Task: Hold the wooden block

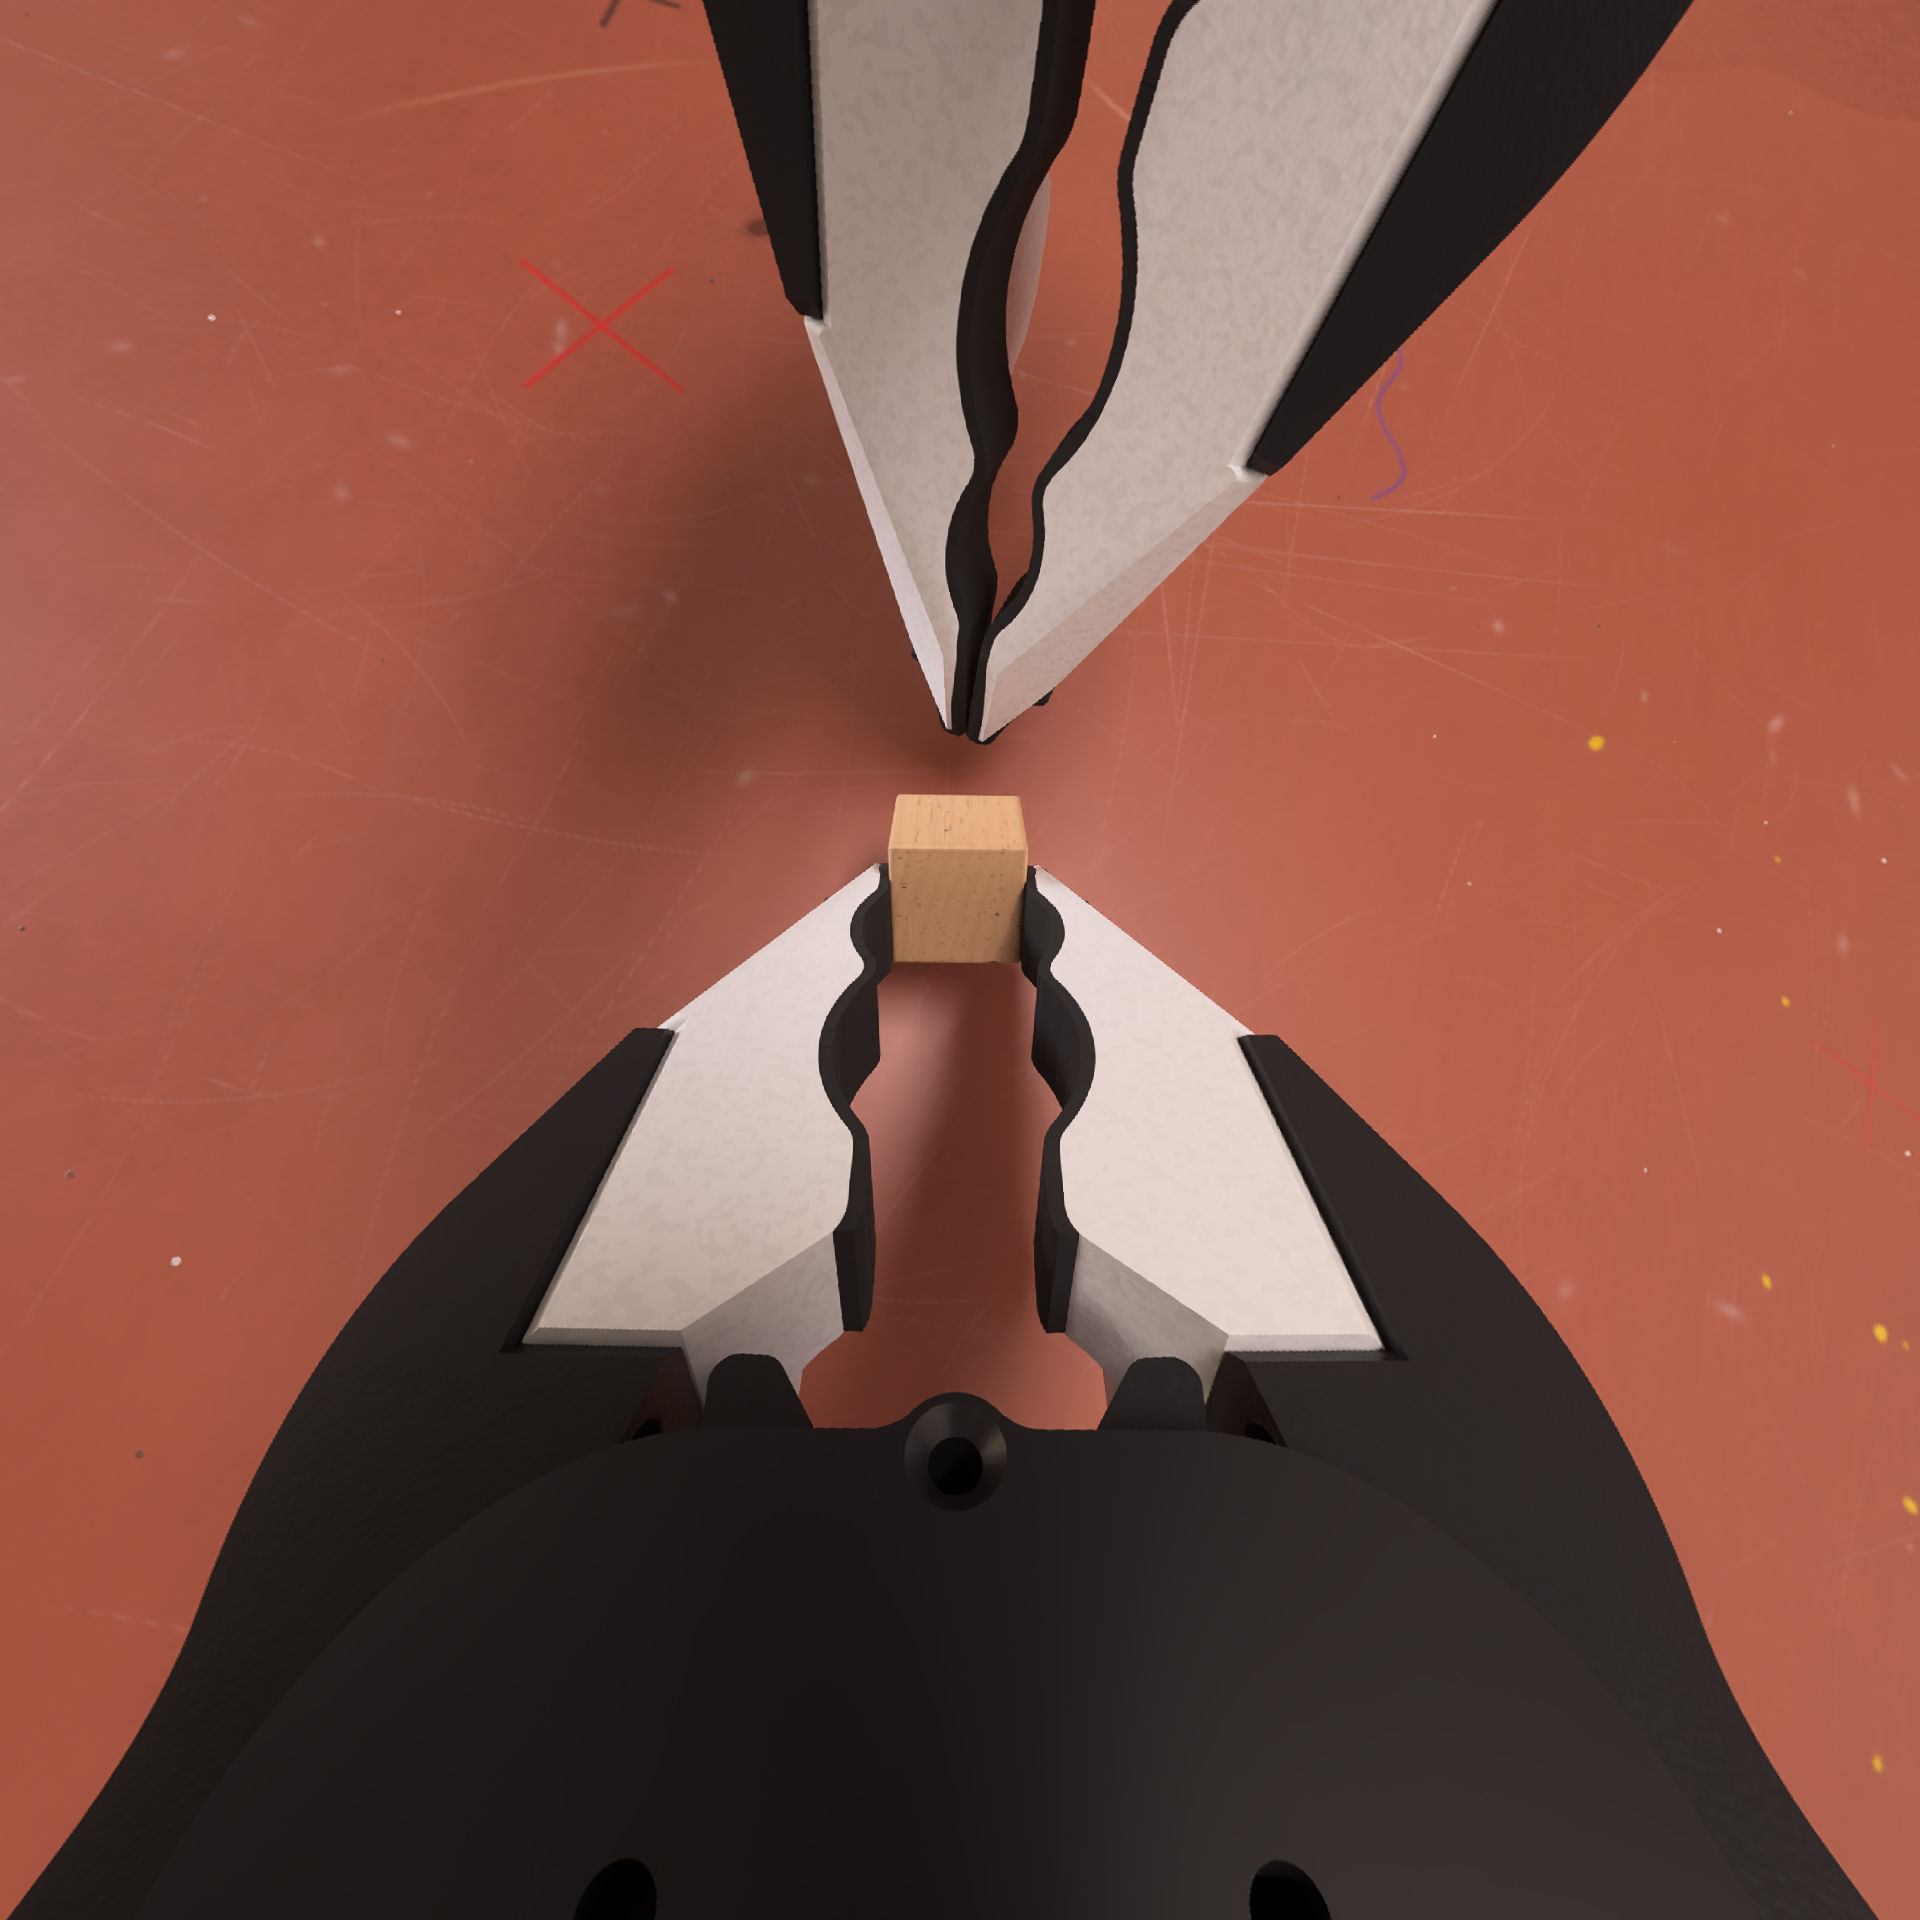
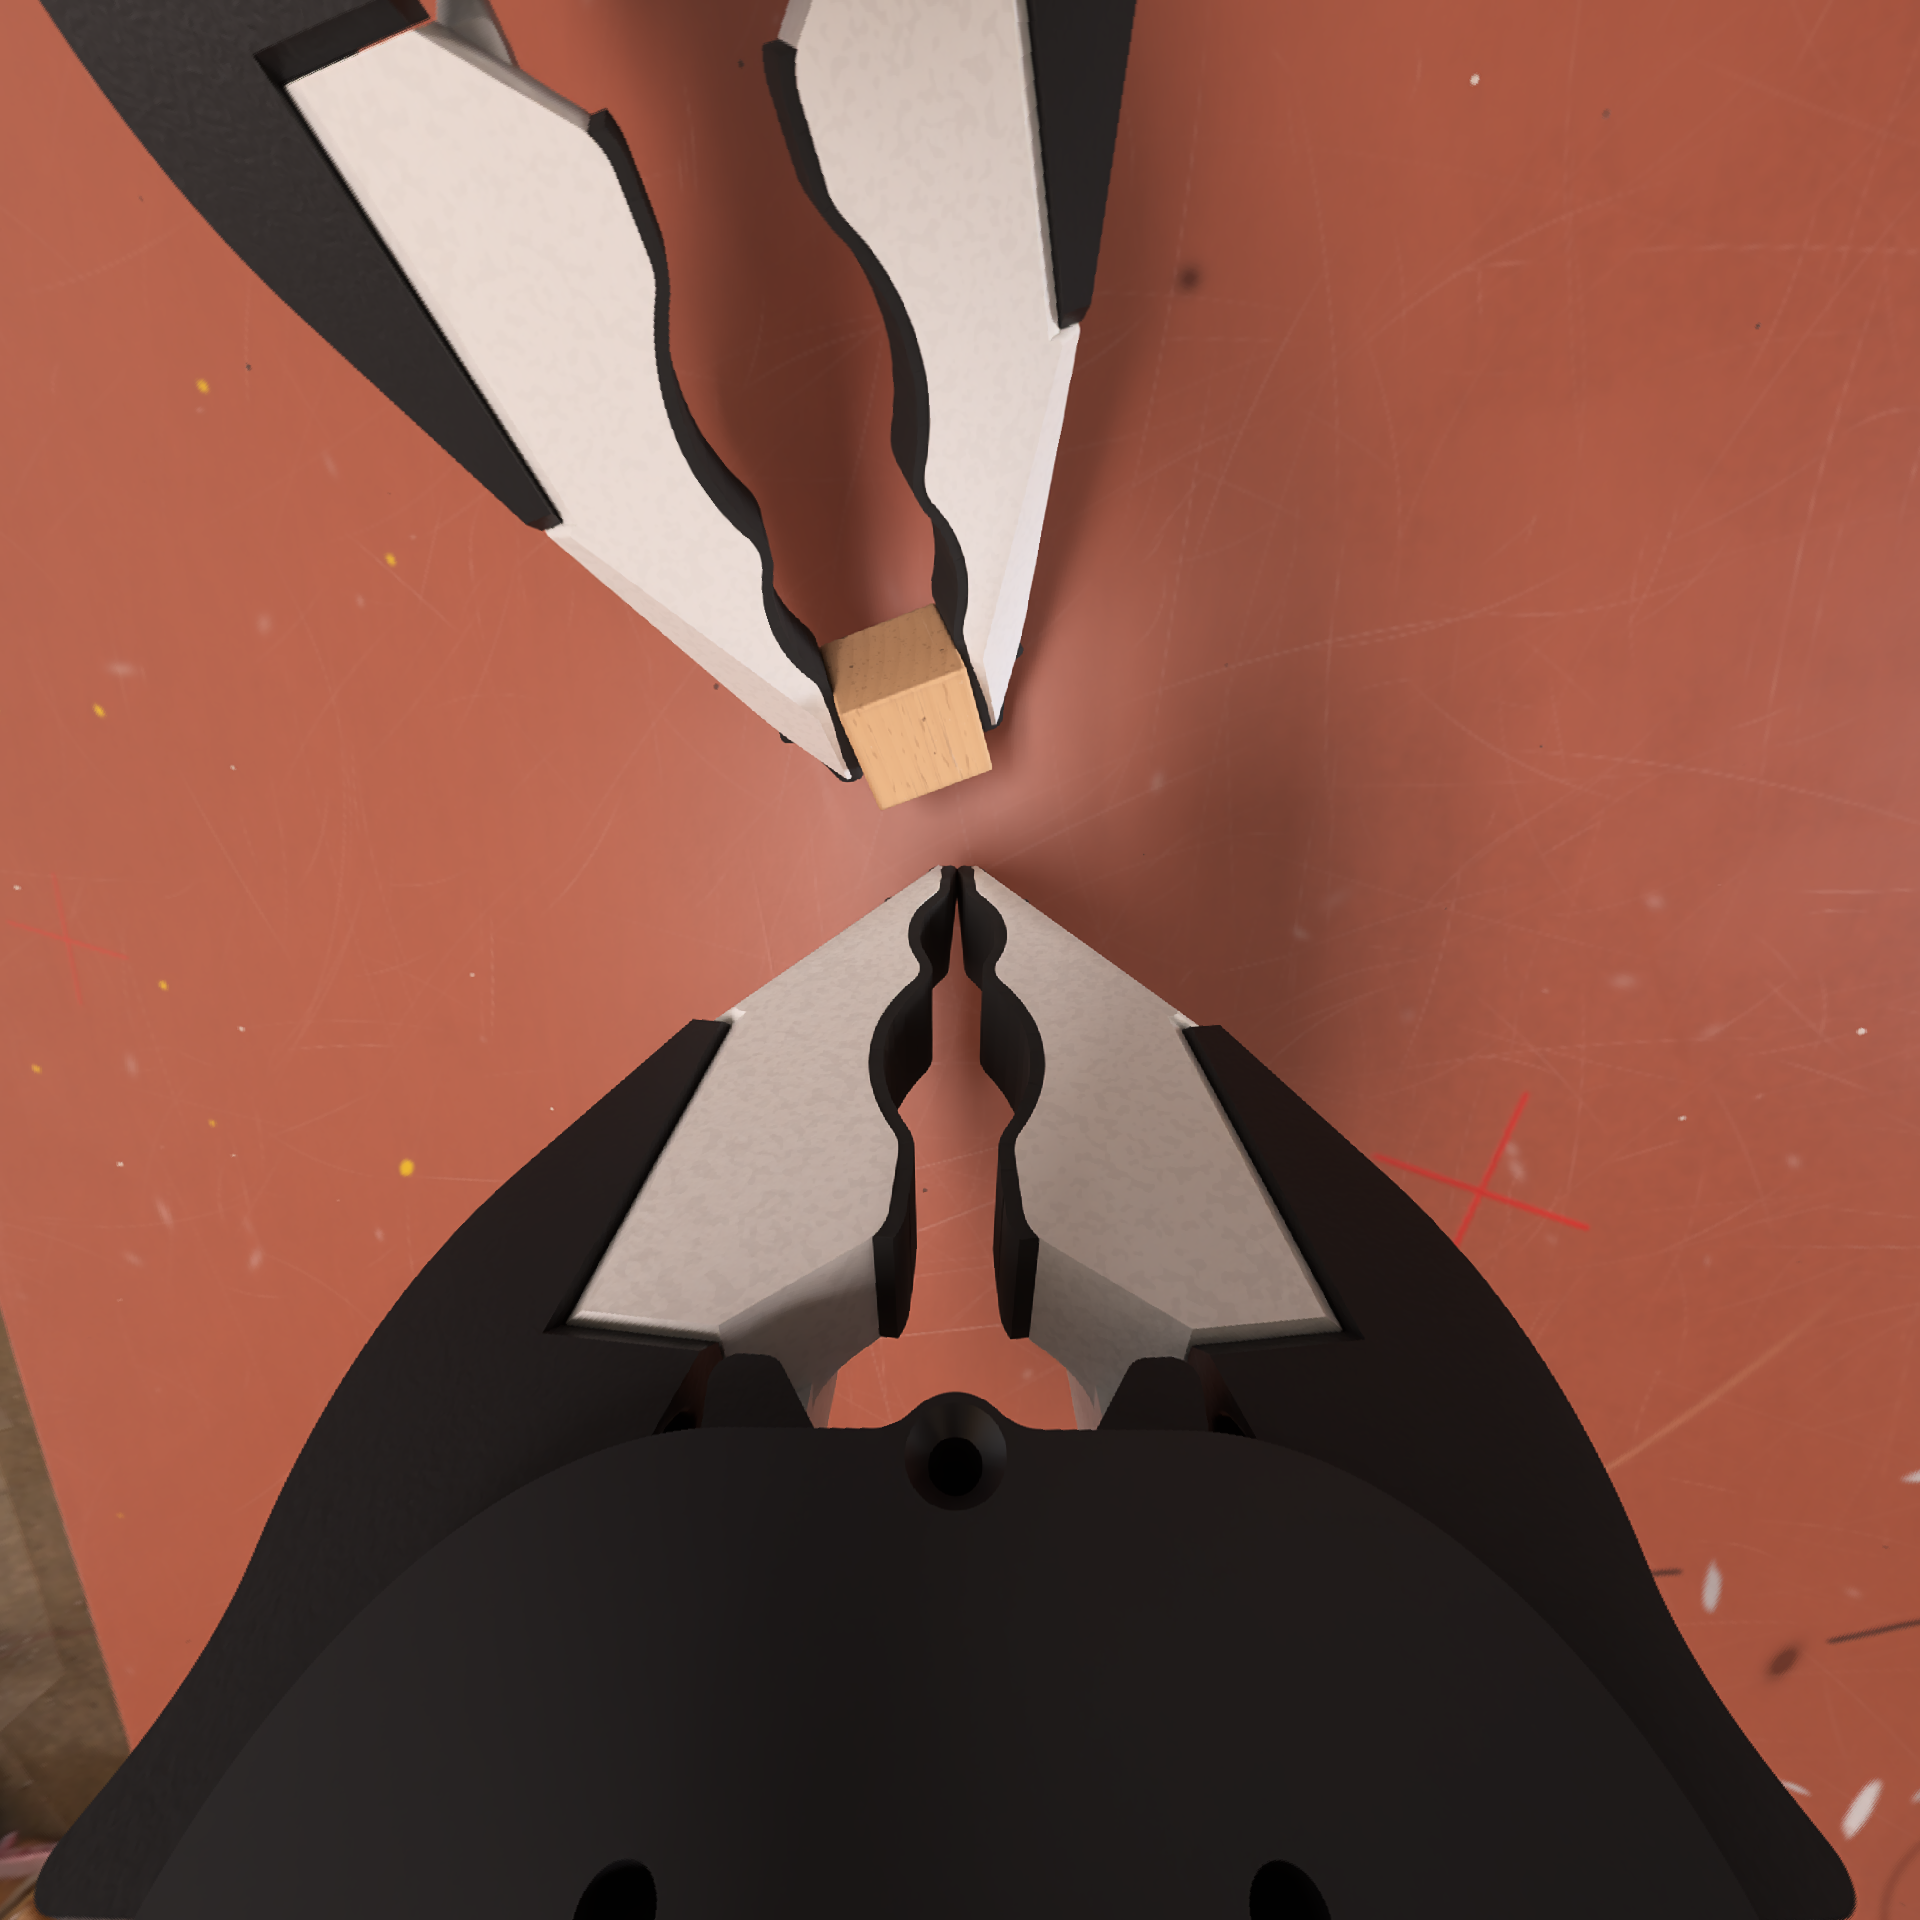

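Observation:
A small light wooden block (image 1: 956, 883) sits between the tips of my left gripper (image 1: 956, 896), whose black pads press its two sides. The block also shows in the right wrist view (image 2: 910, 709), held at the tips of the left gripper (image 2: 914, 717) that comes in from the top. My right gripper (image 2: 956, 875) is shut and empty, its tips touching each other, a short gap below the block. In the left wrist view the right gripper (image 1: 966, 727) points down at the block from above, shut, just clear of it.
The surface is a scratched red-brown mat (image 1: 312, 727) with red cross marks (image 1: 601, 326) (image 2: 1484, 1184) and small yellow and white specks. A brown strip beyond the mat's edge (image 2: 31, 1558) shows at the lower left of the right wrist view.

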Robot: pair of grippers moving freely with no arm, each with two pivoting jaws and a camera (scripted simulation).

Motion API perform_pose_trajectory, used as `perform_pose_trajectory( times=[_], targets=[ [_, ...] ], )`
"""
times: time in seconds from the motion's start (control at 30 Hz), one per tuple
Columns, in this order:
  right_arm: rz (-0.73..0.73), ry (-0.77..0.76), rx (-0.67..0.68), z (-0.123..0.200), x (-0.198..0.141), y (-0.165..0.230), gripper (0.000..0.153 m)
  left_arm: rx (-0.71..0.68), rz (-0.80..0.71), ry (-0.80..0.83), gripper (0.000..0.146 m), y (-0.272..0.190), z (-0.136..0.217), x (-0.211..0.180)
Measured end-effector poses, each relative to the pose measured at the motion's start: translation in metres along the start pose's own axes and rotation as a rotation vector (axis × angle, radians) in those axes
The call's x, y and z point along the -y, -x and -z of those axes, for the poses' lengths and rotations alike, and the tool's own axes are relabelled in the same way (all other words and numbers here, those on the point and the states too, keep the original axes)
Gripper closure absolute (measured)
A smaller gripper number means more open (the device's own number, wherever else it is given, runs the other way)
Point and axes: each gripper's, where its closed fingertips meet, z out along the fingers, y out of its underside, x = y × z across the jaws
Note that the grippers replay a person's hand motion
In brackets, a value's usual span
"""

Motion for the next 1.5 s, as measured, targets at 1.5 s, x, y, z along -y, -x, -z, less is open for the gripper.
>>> perform_pose_trajectory(
  times=[1.5],
  targets=[
    [-0.293,-0.191,-0.245,0.001,0.003,-0.011,0.153,-0.038,0.032,0.0,0.123,-0.001,0.002,-0.001]
  ],
)
